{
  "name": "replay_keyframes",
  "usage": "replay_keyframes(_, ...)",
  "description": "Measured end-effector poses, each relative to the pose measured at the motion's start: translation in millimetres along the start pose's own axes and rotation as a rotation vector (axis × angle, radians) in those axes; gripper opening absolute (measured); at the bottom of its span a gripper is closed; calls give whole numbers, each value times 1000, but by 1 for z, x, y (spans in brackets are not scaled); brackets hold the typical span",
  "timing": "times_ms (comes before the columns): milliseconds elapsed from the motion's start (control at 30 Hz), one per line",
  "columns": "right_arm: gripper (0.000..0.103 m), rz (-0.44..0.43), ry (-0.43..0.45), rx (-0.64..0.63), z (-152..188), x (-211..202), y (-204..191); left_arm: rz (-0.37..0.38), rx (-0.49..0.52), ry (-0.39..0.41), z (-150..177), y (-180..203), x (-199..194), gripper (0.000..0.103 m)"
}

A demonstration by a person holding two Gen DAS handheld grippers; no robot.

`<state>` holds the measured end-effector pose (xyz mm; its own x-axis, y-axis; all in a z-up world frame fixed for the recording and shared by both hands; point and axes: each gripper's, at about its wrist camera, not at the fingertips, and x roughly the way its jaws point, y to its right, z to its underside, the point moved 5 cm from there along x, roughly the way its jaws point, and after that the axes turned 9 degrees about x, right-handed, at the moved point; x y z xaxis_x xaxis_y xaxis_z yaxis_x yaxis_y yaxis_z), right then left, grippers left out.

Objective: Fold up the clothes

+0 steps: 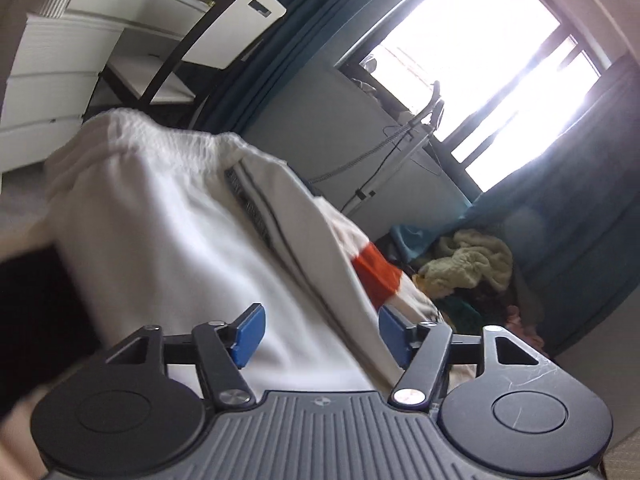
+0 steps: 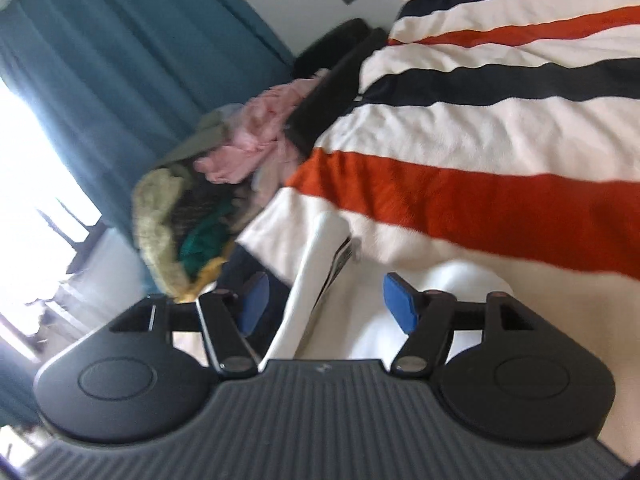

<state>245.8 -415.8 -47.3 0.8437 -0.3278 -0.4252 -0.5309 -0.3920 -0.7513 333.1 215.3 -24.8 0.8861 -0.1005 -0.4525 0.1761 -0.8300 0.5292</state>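
Flanking one white garment (image 1: 180,240), two claws.

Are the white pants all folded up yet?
Not yet. The white pants lie long on the striped blanket, waistband far away, with both hand-held grippers open over them.

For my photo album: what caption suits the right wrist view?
Open right claw over white garment on striped blanket.

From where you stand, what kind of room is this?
Most likely a bedroom. A striped blanket covers what looks like a bed, a pile of clothes sits beside it, and teal curtains hang by a bright window.
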Motion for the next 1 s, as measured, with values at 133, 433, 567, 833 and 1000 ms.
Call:
replay_keyframes(133,67,-48,-86,60,15,-38,18,-21,-105,-52,33,-21,-42,68)
replay_keyframes(433,66,-129,-325,133,42,-52,45,84,-361,-81,49,-45,-55,77)
replay_keyframes(567,66,-84,-372,94,59,-28,53,-3,-318,-47,50,-56,-29,70)
replay_keyframes(833,64,-133,-269,186,59,17,68,-51,-435,155,15,-109,16,59)
replay_keyframes(1000,50,-120,-200,165,51,35,68,-138,-404,285,3,-111,37,59)
